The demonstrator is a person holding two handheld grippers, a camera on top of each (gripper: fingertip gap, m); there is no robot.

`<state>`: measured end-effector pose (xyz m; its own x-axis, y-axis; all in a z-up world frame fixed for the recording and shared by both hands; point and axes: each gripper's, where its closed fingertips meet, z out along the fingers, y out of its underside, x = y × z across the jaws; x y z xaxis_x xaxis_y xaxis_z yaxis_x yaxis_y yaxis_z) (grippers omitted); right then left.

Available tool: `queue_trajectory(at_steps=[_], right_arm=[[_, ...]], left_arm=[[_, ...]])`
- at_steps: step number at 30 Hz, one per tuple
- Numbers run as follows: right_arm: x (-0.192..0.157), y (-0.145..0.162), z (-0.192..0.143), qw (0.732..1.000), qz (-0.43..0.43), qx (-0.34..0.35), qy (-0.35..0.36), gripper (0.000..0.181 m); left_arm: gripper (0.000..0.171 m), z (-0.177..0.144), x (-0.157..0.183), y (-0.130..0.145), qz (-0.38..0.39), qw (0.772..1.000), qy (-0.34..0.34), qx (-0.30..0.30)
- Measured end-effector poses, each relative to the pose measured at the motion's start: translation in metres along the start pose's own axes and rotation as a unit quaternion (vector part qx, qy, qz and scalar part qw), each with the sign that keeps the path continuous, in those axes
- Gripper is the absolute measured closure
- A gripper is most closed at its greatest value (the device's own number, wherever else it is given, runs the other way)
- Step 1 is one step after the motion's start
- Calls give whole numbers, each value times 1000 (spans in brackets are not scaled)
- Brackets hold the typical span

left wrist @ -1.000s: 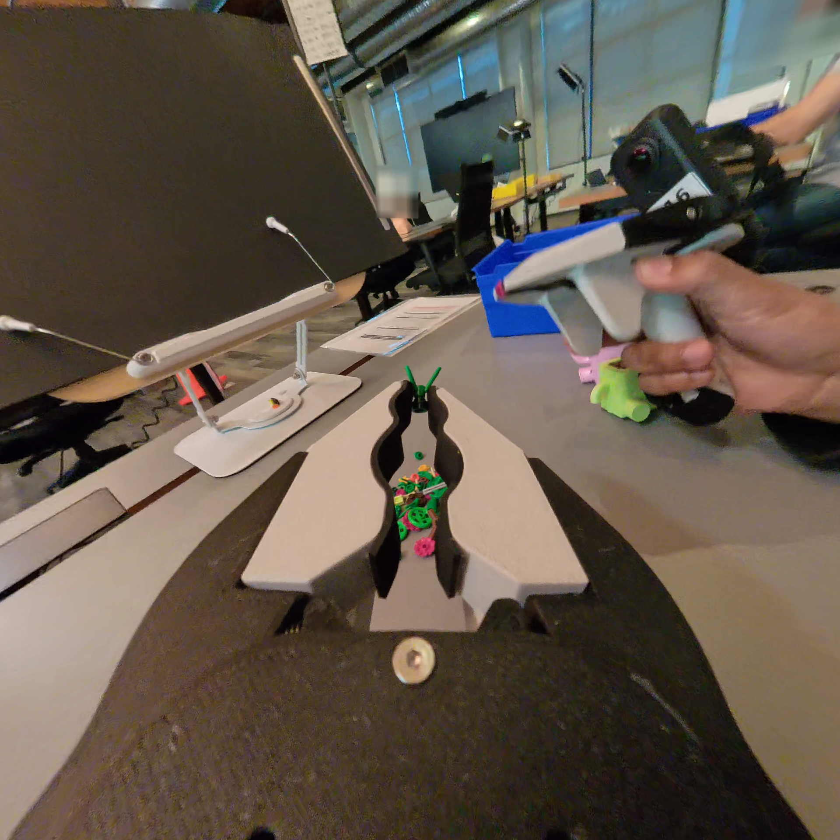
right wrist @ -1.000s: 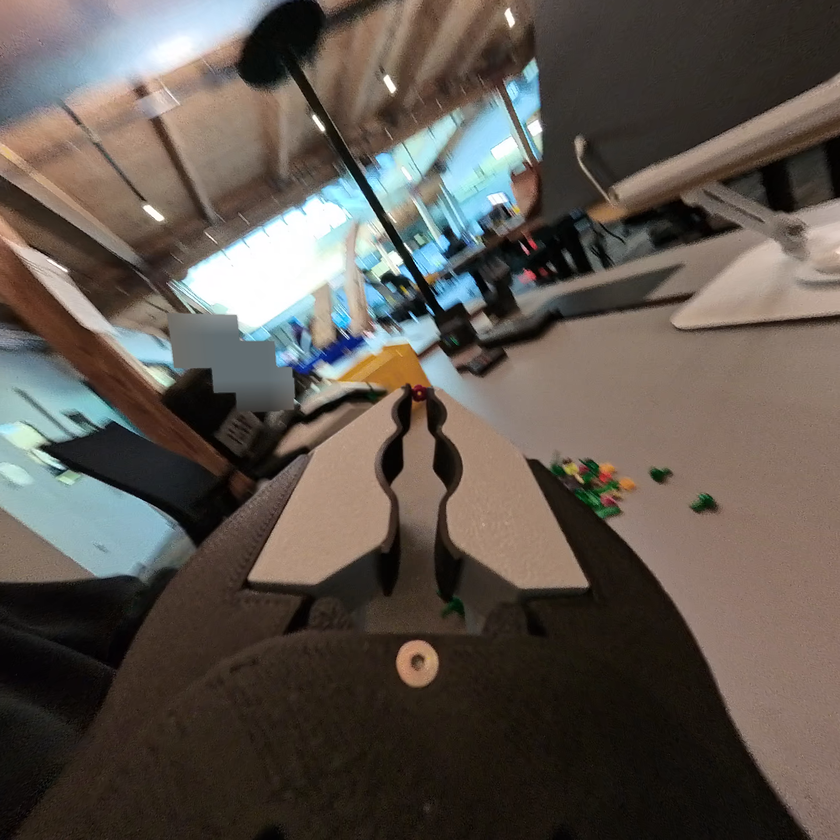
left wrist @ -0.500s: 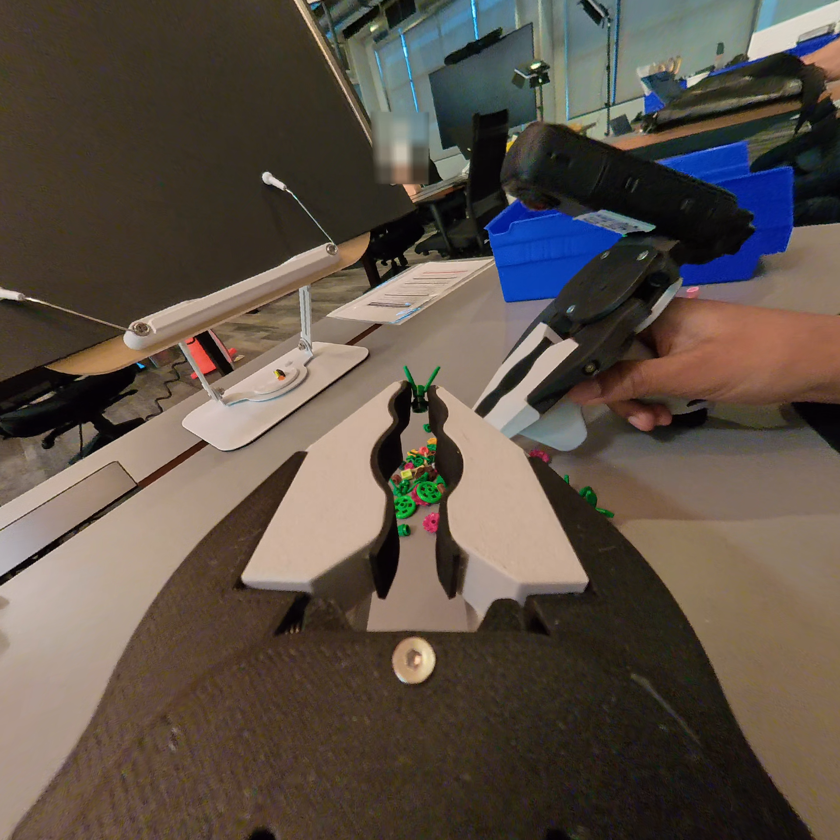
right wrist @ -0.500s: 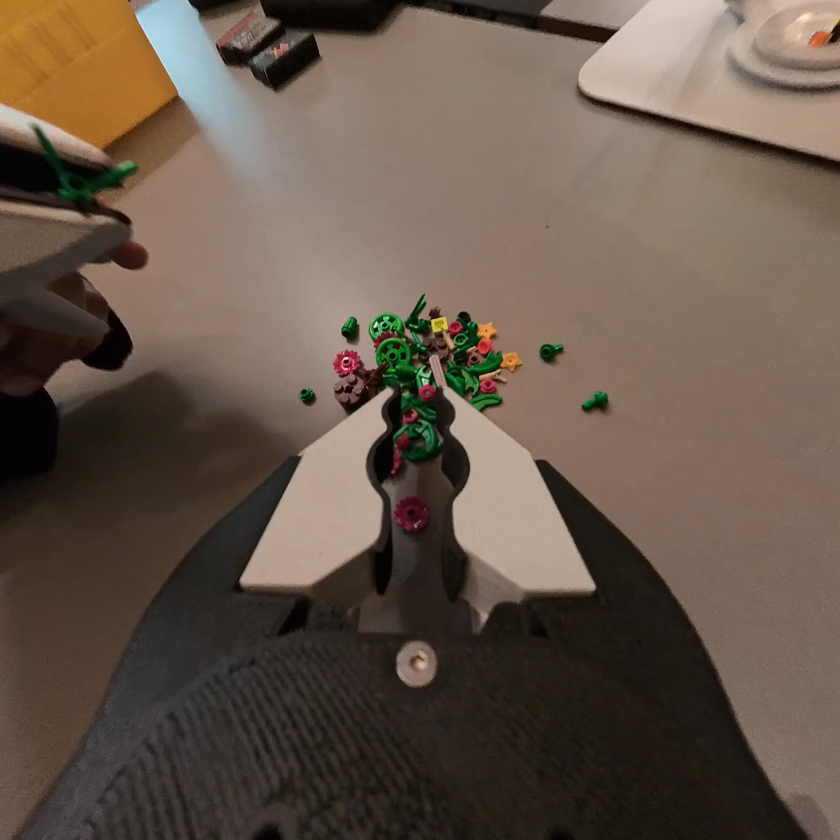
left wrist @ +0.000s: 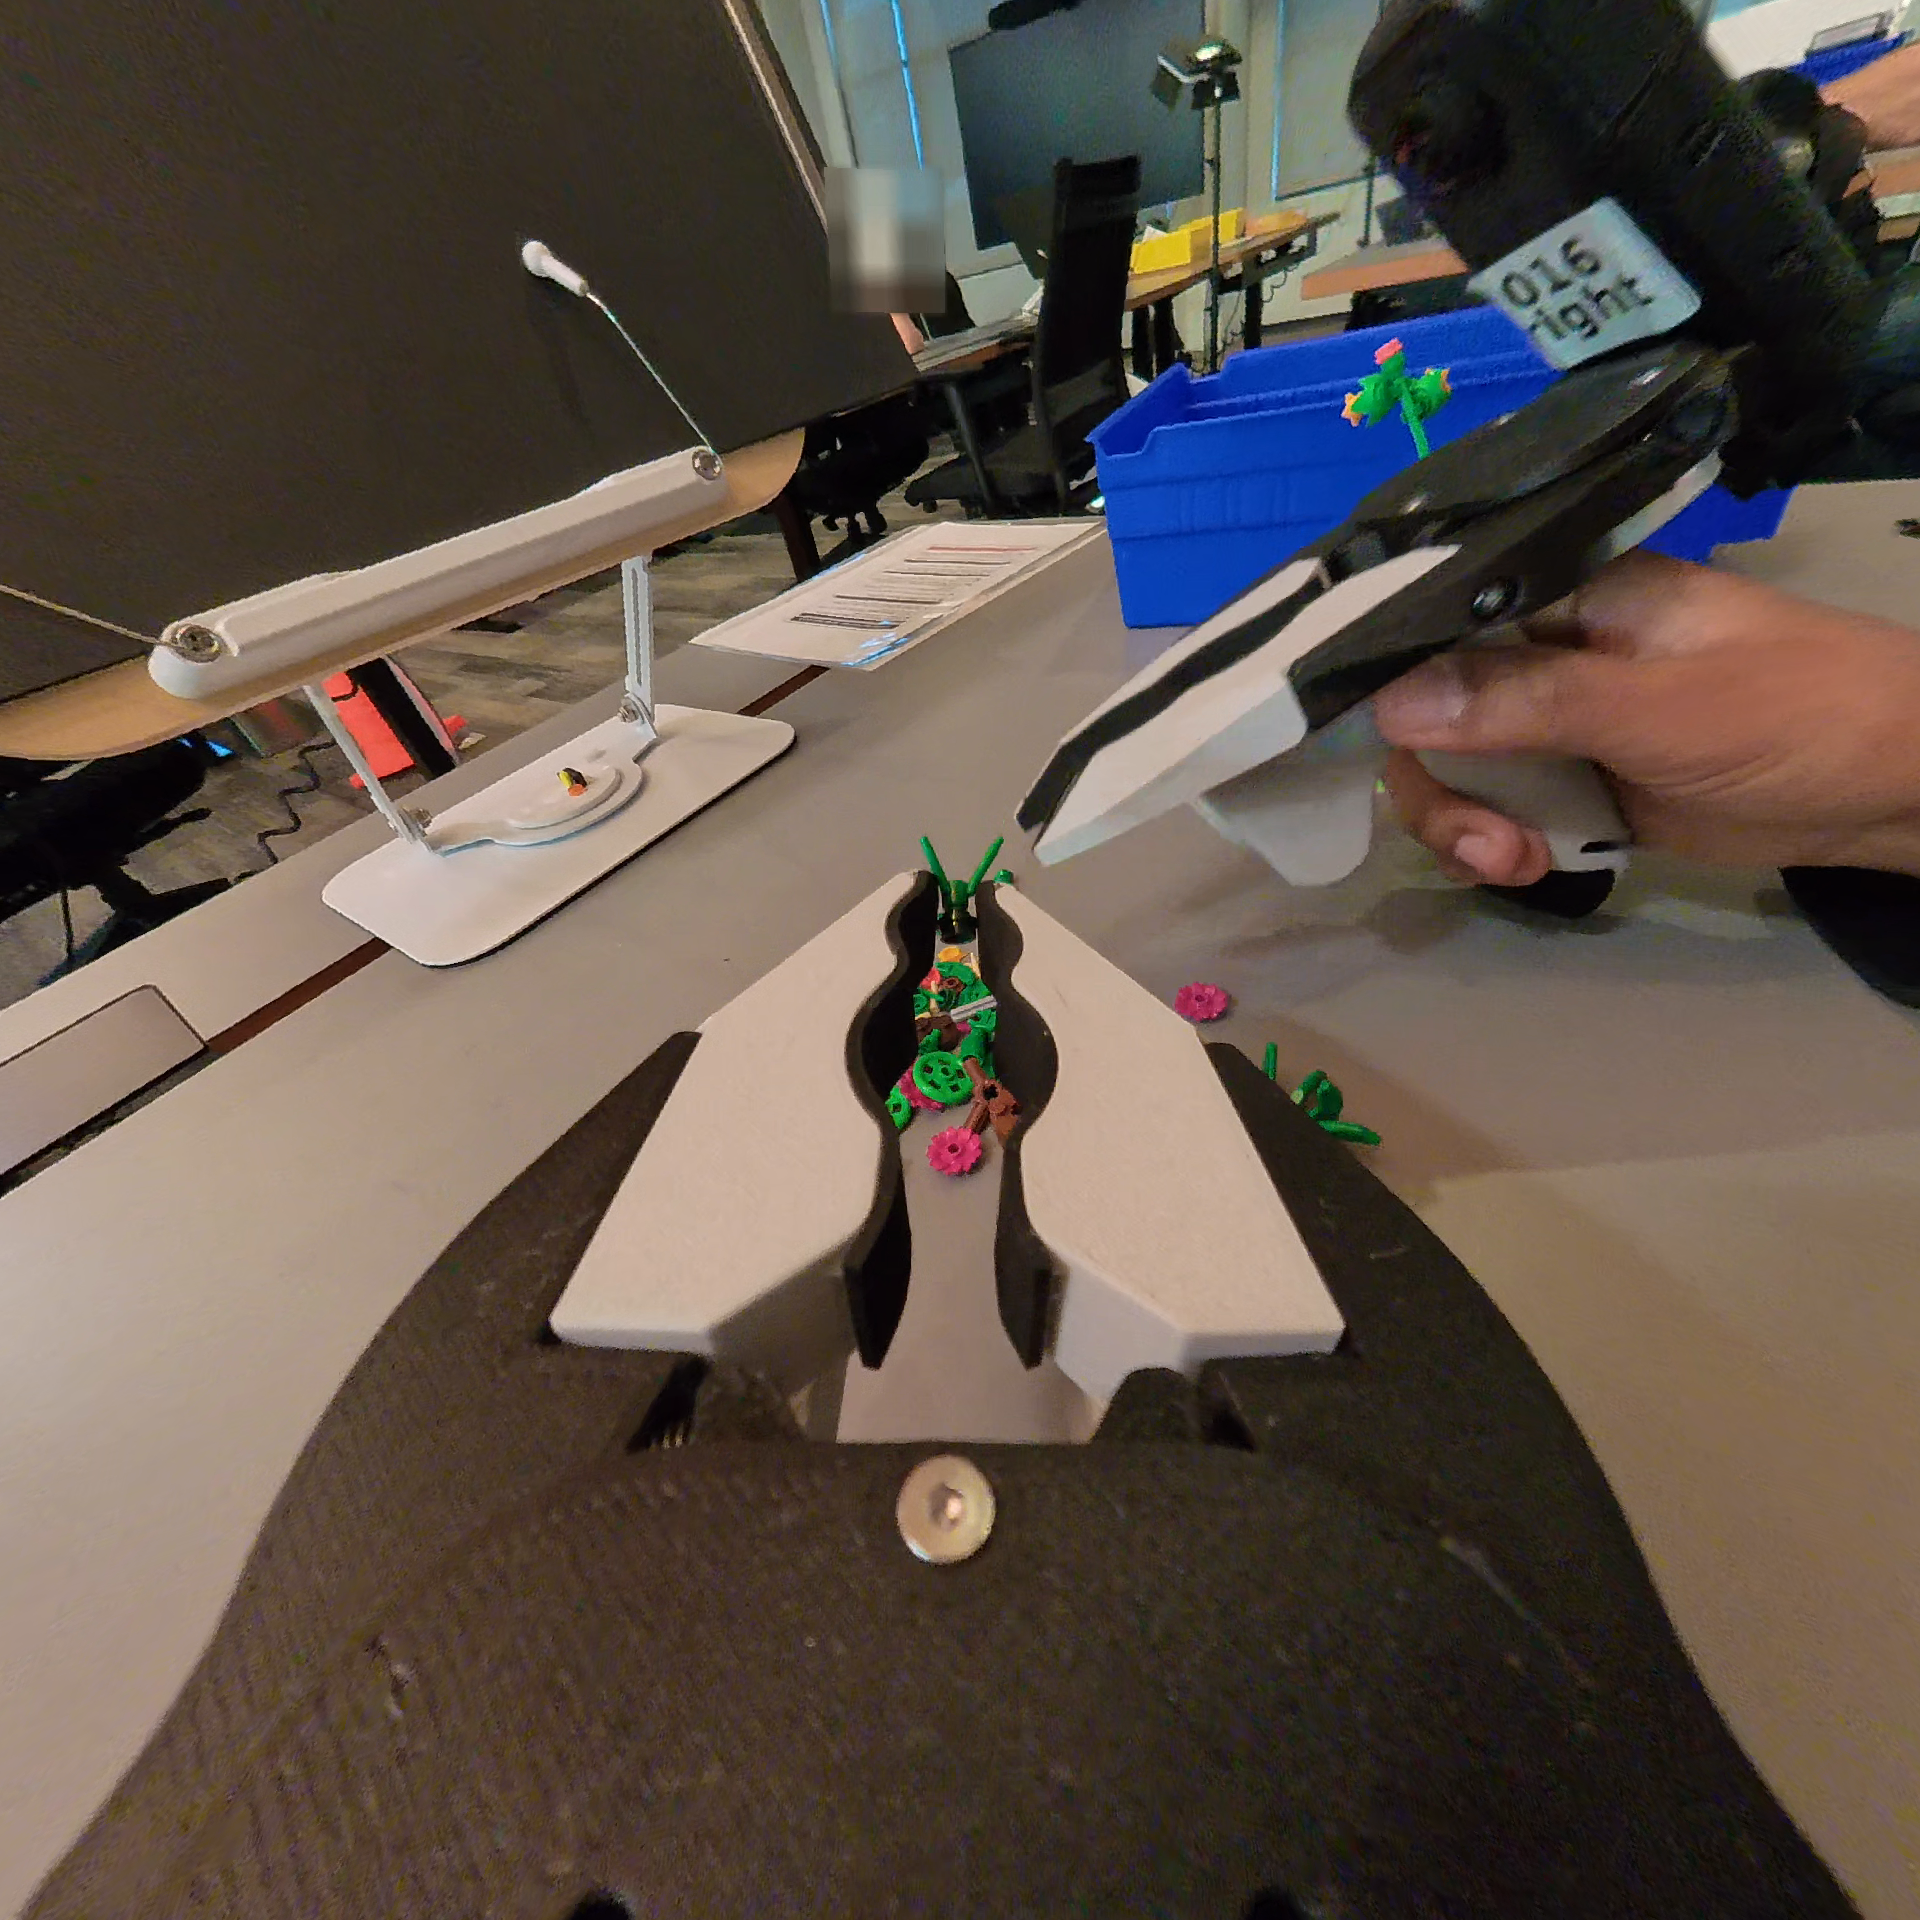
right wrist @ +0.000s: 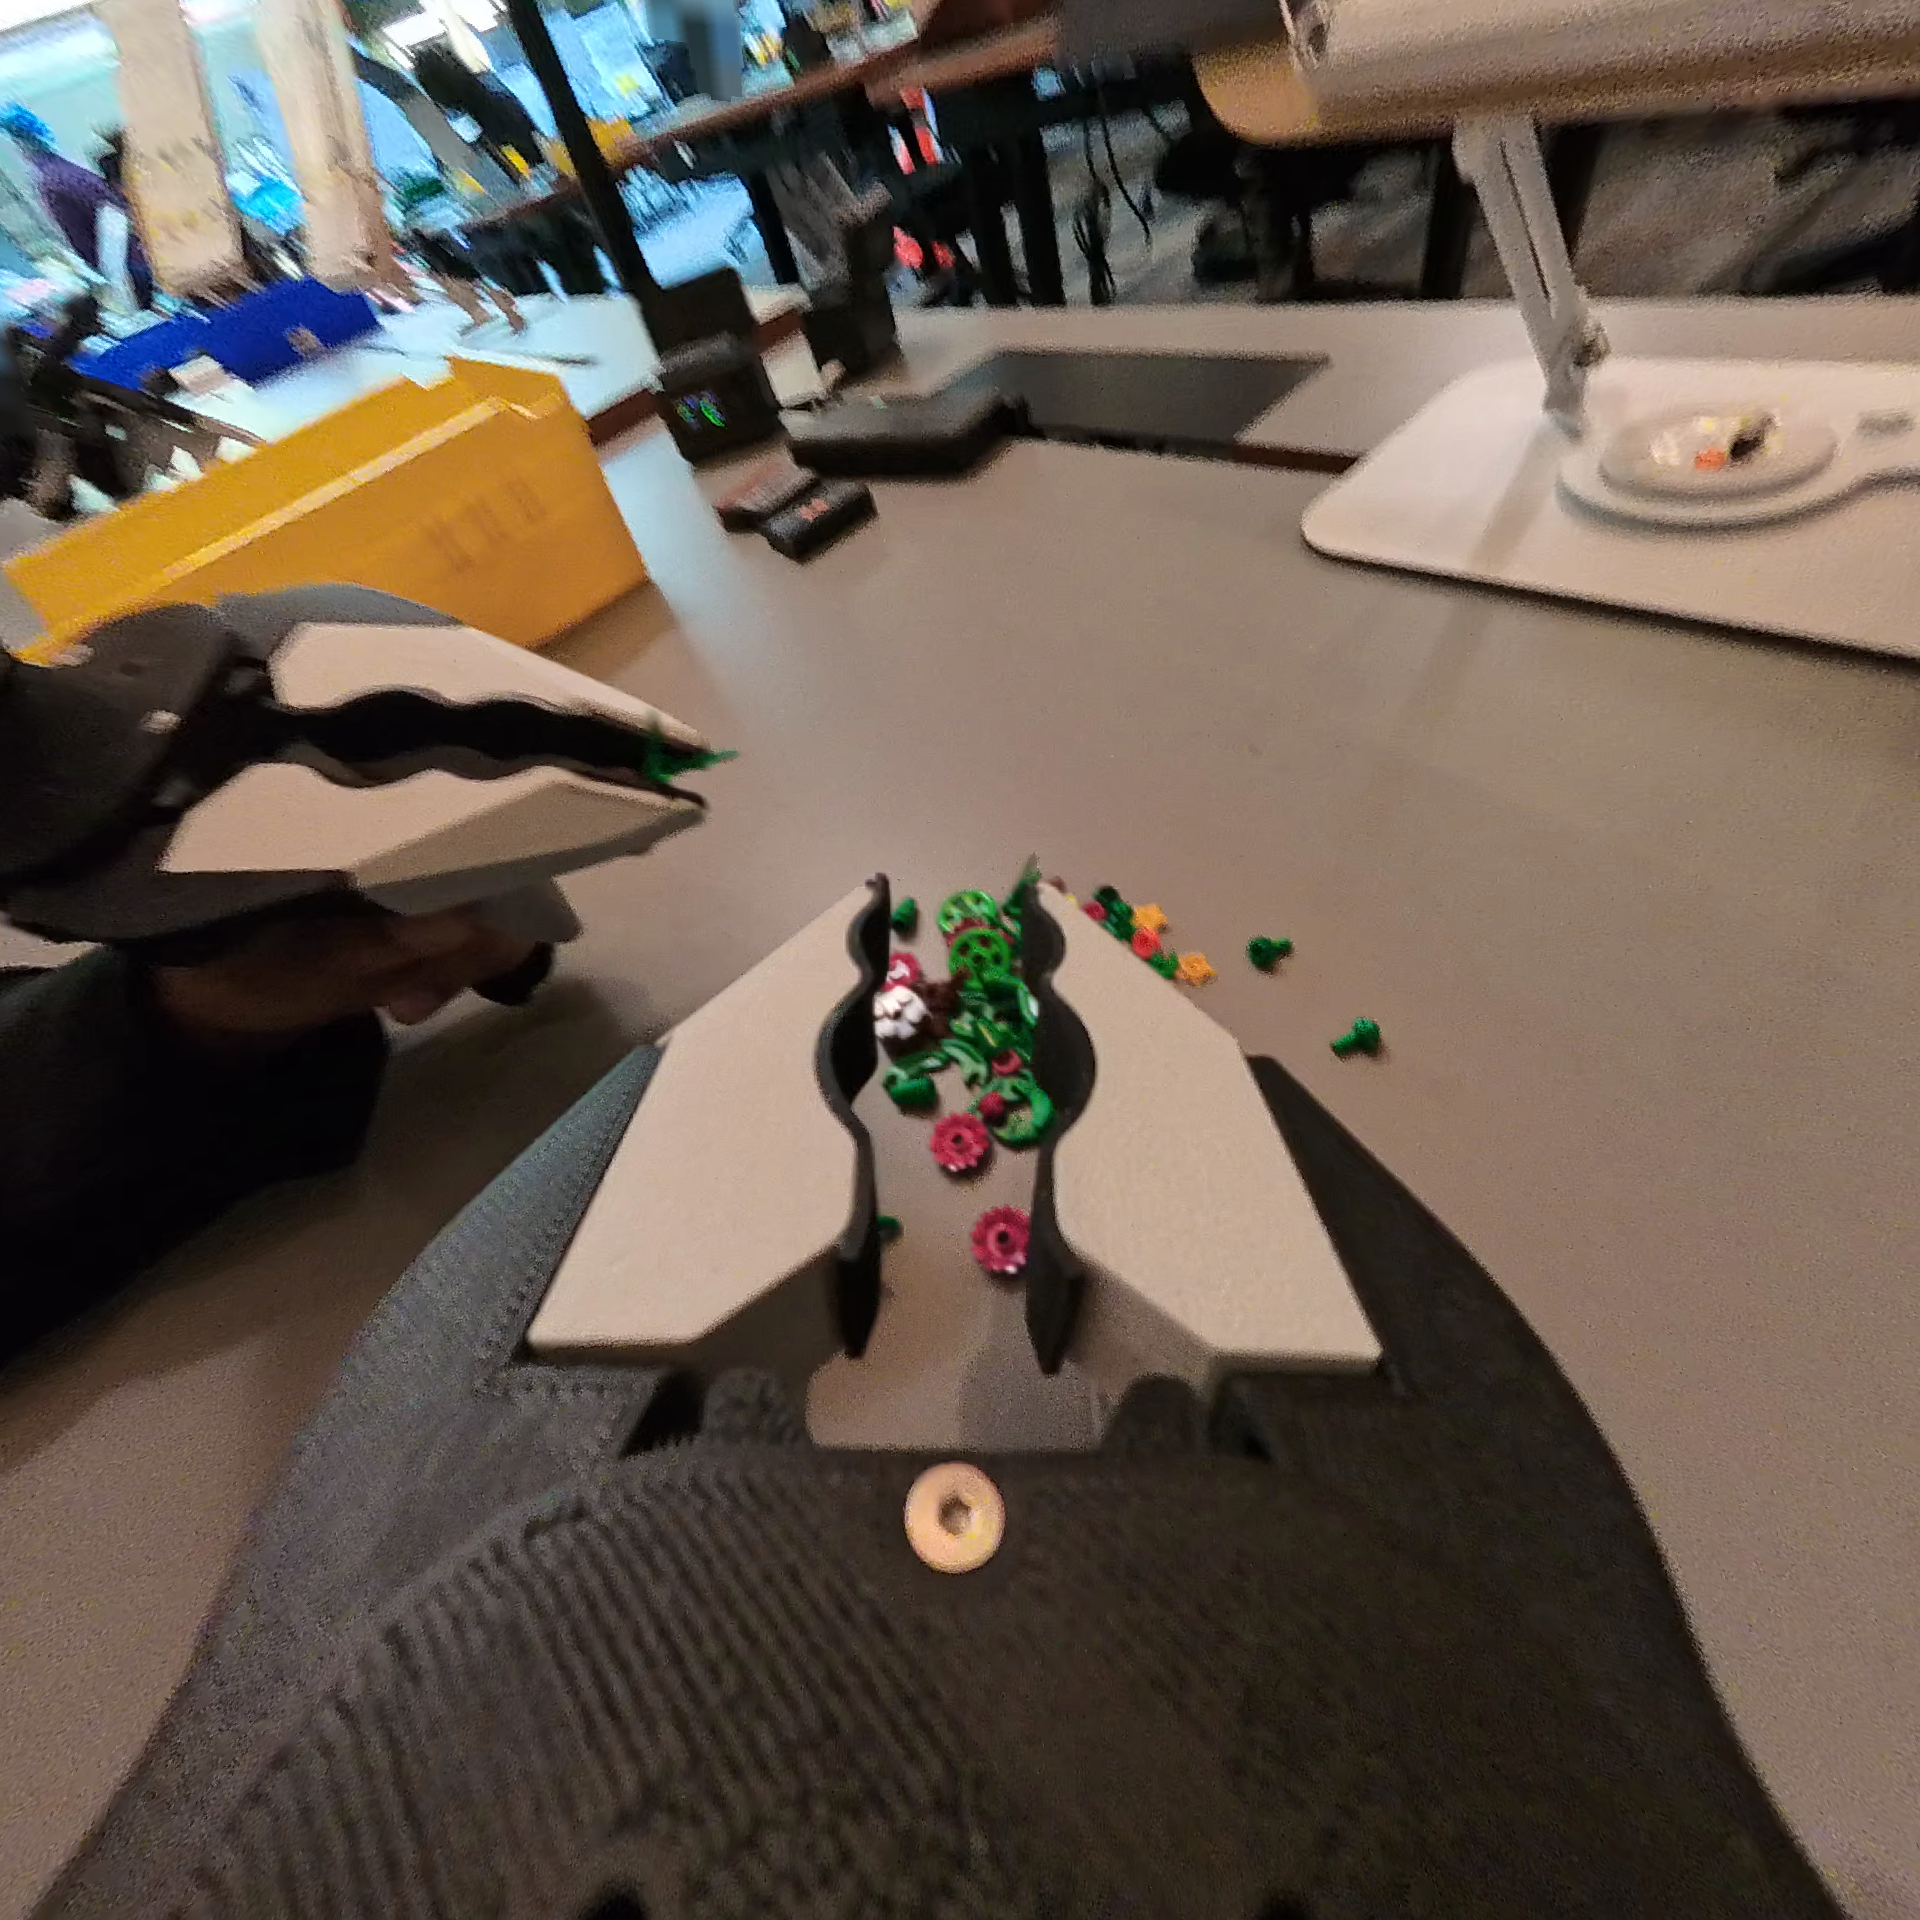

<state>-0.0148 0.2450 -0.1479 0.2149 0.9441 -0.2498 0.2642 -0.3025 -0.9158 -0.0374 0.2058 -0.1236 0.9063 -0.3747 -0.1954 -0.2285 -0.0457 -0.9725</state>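
My left gripper is shut on a small green plant piece pinched at its fingertips and holds it just above the grey table. It also shows in the right wrist view, still holding the green piece. Below lies a pile of tiny green, magenta, brown and orange toy flower parts. My right gripper is open and empty, low over the same pile. In the left wrist view a hand holds it close to the right of my left fingertips.
A blue bin with a small built flower stem stands behind. There is also a white stand base holding a tilted black board, a paper sheet, a yellow bin and loose pieces by the pile. Spacing between my two grippers at the tips: around 6 cm.
My right gripper swung down from pointing across the room to just over the pile, and its jaws have parted. My left gripper has stayed shut on the green piece, nearly still.
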Motion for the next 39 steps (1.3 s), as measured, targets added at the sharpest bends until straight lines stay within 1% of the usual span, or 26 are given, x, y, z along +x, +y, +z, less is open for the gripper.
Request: queue_trajectory(at_steps=[4, 7, 10, 12, 14, 17, 21, 29, 32, 35, 37, 39], right_arm=[[-27, -17, -9, 996, -10, 51, -68, 151], [-43, -15, -8, 992, 12, 50, -119, 146], [-55, -12, -8, 984, 47, 45, -167, 148], [-57, -11, -8, 980, 69, 45, -182, 150], [-57, -12, -9, 979, 75, 47, -183, 154], [-59, -9, -8, 980, 62, 38, -185, 168], [-60, -3, -6, 981, 55, 22, -183, 181], [-59, -7, -10, 977, 75, 31, -199, 181], [-59, -10, -12, 976, 72, 39, -200, 171], [-58, -12, -12, 976, 76, 45, -200, 168], [-57, -13, -12, 977, 75, 49, -195, 169], [-57, -12, -12, 978, 68, 48, -190, 176]], left_arm=[[169, 2, 6, 3, 55, 998, -6, -15], [169, 4, 13, 5, 96, 995, -9, -23], [169, 5, 16, 8, 128, 991, -16, -34], [169, 5, 18, 8, 142, 989, -17, -34], [169, 5, 21, 7, 153, 988, -16, -33], [169, 6, 25, 7, 165, 986, -13, -35], [169, 6, 28, 8, 173, 984, -9, -38], [169, 4, 30, 2, 166, 986, -2, -22], [169, 4, 31, 2, 167, 986, -1, -20], [169, 4, 32, 2, 168, 986, 1, -22], [169, 4, 33, 3, 168, 986, 3, -23], [169, 5, 34, 3, 168, 985, 4, -23]])
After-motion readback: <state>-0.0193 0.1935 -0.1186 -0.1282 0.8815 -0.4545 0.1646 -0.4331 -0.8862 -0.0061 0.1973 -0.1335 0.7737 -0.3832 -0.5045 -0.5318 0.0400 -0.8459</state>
